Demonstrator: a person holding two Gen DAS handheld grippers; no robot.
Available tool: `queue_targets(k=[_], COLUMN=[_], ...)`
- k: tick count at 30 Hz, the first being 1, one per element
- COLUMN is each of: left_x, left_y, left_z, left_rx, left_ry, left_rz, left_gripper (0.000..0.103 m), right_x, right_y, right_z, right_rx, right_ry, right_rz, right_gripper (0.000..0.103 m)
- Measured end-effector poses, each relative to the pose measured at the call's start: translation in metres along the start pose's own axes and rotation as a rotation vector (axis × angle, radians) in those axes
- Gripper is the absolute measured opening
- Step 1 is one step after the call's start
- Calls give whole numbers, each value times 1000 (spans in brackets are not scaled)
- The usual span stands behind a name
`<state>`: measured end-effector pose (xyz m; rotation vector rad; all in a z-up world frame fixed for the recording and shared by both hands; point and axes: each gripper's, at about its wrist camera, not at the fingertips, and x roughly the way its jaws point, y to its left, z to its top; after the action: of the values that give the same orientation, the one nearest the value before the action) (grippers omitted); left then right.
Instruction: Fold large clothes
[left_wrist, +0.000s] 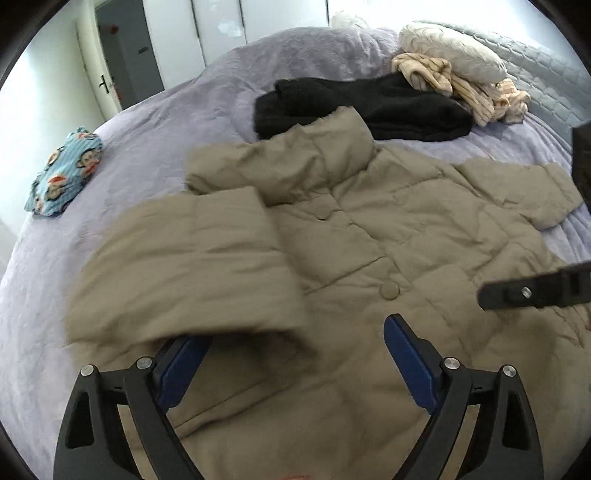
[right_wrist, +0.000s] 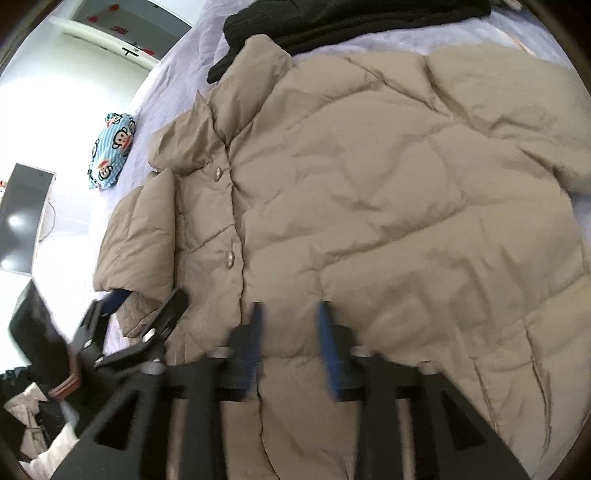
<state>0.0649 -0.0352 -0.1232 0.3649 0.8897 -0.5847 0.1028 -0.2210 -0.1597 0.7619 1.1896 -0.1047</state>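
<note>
A beige puffer jacket (left_wrist: 369, 229) lies front up, buttoned, on the purple bedspread (left_wrist: 147, 147). One sleeve (left_wrist: 184, 273) is folded in across its chest. My left gripper (left_wrist: 291, 347) hovers just over that sleeve's cuff with its blue pads wide apart; the cuff drapes over the left pad (left_wrist: 181, 365) and is not pinched. In the right wrist view the jacket (right_wrist: 369, 184) fills the frame. My right gripper (right_wrist: 290, 325) hangs blurred above its lower front, pads apart with only flat cloth beneath them. The left gripper (right_wrist: 144, 306) shows at lower left by the cuff.
Behind the collar lies a black garment (left_wrist: 369, 107), then a striped cream garment (left_wrist: 461, 88) and a white pillow (left_wrist: 450, 51). A blue monkey-print bundle (left_wrist: 62, 173) sits at the bed's left edge. A dark screen (right_wrist: 22, 218) stands beyond the bed.
</note>
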Motion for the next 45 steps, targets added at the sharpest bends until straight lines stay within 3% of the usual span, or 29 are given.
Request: queue_targets(k=[2, 4, 5, 6, 9, 13, 15, 18, 22, 23, 24, 25, 26, 27, 29, 30, 31, 32, 36, 39, 43, 45], left_x=[-21, -43, -52, -53, -44, -11, 3, 19, 33, 36, 40, 46, 53, 59, 67, 69, 68, 64, 23, 17, 63, 78], left_y=[24, 57, 78, 95, 154, 213, 227, 238, 238, 239, 239, 241, 242, 244, 247, 246, 245, 240, 197, 176, 194, 202], left_z=[-3, -7, -11, -13, -29, -57, -60, -58, -50, -46, -43, -40, -37, -35, -28, -24, -19, -11, 21, 27, 15, 10], left_rx=[-61, -155, -222, -270, -485, -727, -772, -813, -802, -798, -798, -801, -811, -820, -840, -842, -831, -803, -508, -348, -331, -355], left_ry=[-33, -73, -80, -77, -19, 87, 101, 104, 97, 101, 105, 114, 128, 135, 132, 121, 109, 102, -17, -29, 67, 88], left_rz=[-10, 45, 78, 99, 137, -11, -83, -149, -187, -204, -223, -246, -263, -273, -290, -296, -319, -339, -226, -134, -29, -10], left_gripper=[94, 94, 94, 94, 94, 94, 94, 94, 94, 94, 94, 94, 94, 94, 89, 77, 43, 27, 21, 21, 22, 28], right_x=[-2, -14, -16, -20, -18, 27, 54, 77, 58, 45, 30, 22, 15, 12, 10, 12, 13, 16, 22, 28, 36, 44], right_y=[16, 34, 48, 64, 124, 192, 211, 222, 214, 205, 188, 176, 157, 135, 98, 78, 63, 48, 8, -7, -3, 5], right_z=[3, -1, -1, -4, -19, -44, -54, -51, -17, -8, 2, 10, 19, 28, 39, 41, 43, 42, 29, 18, 17, 19], right_rx=[-45, -132, -186, -257, -517, -840, -959, -1007, -807, -725, -619, -539, -440, -330, -149, -72, -24, 30, 149, 200, 211, 190], right_ry=[-26, -44, -55, -73, -125, -132, -154, -199, -332, -364, -381, -376, -357, -328, -285, -253, -233, -209, -156, -142, -140, -130], right_rz=[-16, -19, -17, -18, -71, -247, -343, -437, -427, -393, -339, -293, -242, -199, -134, -99, -84, -66, -44, -22, -6, 3], right_gripper=[62, 67, 77, 86, 86, 86, 86, 86, 82, 72, 49, 35, 13, 9, 8, 7, 7, 7, 7, 6, 6, 6])
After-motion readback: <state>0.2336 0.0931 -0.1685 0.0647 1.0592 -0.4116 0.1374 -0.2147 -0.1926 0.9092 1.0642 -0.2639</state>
